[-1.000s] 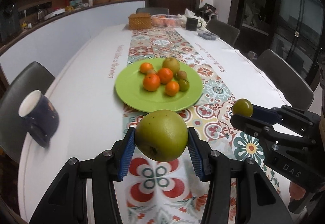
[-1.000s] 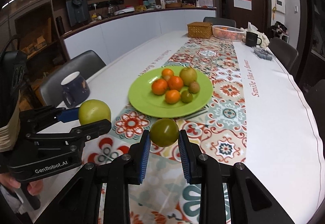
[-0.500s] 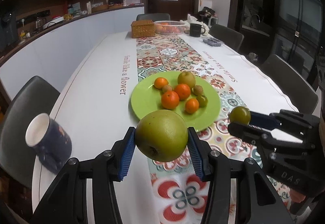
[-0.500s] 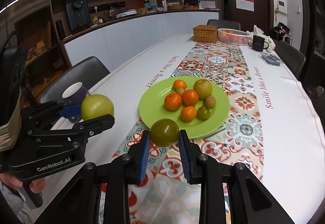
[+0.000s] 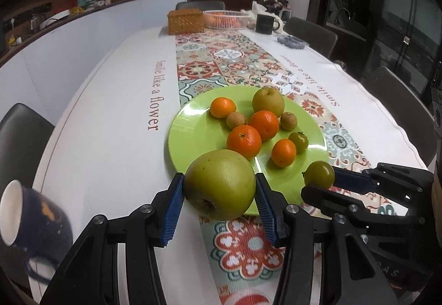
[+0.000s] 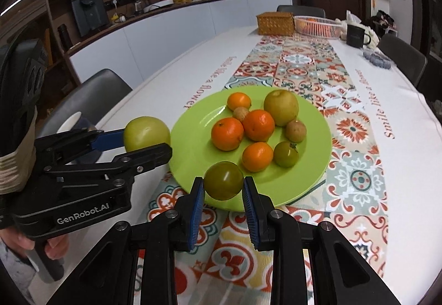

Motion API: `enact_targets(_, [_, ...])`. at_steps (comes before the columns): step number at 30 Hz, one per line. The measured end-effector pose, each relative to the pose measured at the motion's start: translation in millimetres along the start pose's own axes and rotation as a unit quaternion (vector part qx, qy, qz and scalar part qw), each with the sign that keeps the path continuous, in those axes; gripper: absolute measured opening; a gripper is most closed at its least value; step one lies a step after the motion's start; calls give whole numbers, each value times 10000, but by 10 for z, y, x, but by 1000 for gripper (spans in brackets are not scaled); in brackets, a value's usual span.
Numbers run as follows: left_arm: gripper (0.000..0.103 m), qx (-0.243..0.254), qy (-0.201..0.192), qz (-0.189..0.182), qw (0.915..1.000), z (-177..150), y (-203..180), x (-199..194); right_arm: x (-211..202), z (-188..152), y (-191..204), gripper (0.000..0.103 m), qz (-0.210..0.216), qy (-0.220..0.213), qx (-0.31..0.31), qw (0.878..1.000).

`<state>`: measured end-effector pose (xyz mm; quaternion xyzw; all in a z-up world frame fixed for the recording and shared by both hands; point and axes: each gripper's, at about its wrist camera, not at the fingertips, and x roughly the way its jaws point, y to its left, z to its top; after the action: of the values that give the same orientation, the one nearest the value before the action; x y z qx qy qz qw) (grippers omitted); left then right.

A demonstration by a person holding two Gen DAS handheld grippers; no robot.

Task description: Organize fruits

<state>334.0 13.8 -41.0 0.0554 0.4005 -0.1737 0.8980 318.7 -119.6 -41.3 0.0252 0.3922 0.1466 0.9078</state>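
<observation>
You hold a large round yellow-green apple [image 5: 219,184] clamped between the blue pads of your left tool [image 5: 219,194], and a small dark-green tomato-like fruit [image 6: 223,180] pinched in the narrow jaws of your right tool [image 6: 223,189]; both hang over the near rim of the round lime-green plate [image 6: 193,147], which sits on the tiled runner toward the near end of the surface. The plate already carries four oranges, a pear-like green fruit, two small brown fruits and one more small green one, crowded toward its middle and far side, so a round fruit let go there can knock the pile and send something rolling off the rim. Release from too high and the heavy apple may bounce out. Your two tools are close side by side, so crossing them risks a collision. A dark blue mug [image 5: 30,224] stands near the left edge of the surface, within reach of a careless swing. The white cloth surface [image 5: 105,122] runs long; a wicker box, a white basket and a black mug stand at its far end, with chairs and a kitchen counter around.
</observation>
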Motion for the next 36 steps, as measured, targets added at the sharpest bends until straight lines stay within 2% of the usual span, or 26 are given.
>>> enact_targets(5, [50, 106, 86, -31, 9999, 50, -3, 159, 130, 6, -52, 29, -21, 43, 41, 10000])
enact_targets(8, [52, 205, 127, 73, 9997, 71, -17, 203, 158, 8, -74, 30, -53, -18, 47, 10000])
enact_targets(10, [71, 180, -26, 237, 9996, 77, 2, 152, 146, 10, -89, 45, -153, -57, 58, 9998])
enact_targets(11, [73, 123, -110, 355, 9992, 72, 22, 108, 120, 5, -99, 52, -218, -94, 84, 9997])
enact_targets(15, [73, 24, -282, 679, 9973, -3, 40, -84, -22, -12, -129, 52, -504, -232, 140, 9984])
enact_targets(18, [73, -44, -407, 872, 9953, -101, 7, -262, -182, -43, -140, 54, -620, -323, 187, 9974])
enact_targets(28, [80, -515, -679, 1036, 9910, -374, -132, -926, -917, -172, 11, 68, -925, -790, 26, 9926])
enact_targets(36, [87, -500, -1055, 1087, 9872, -577, -455, -1550, -1551, -404, 84, 79, -1019, -1051, 69, 9892])
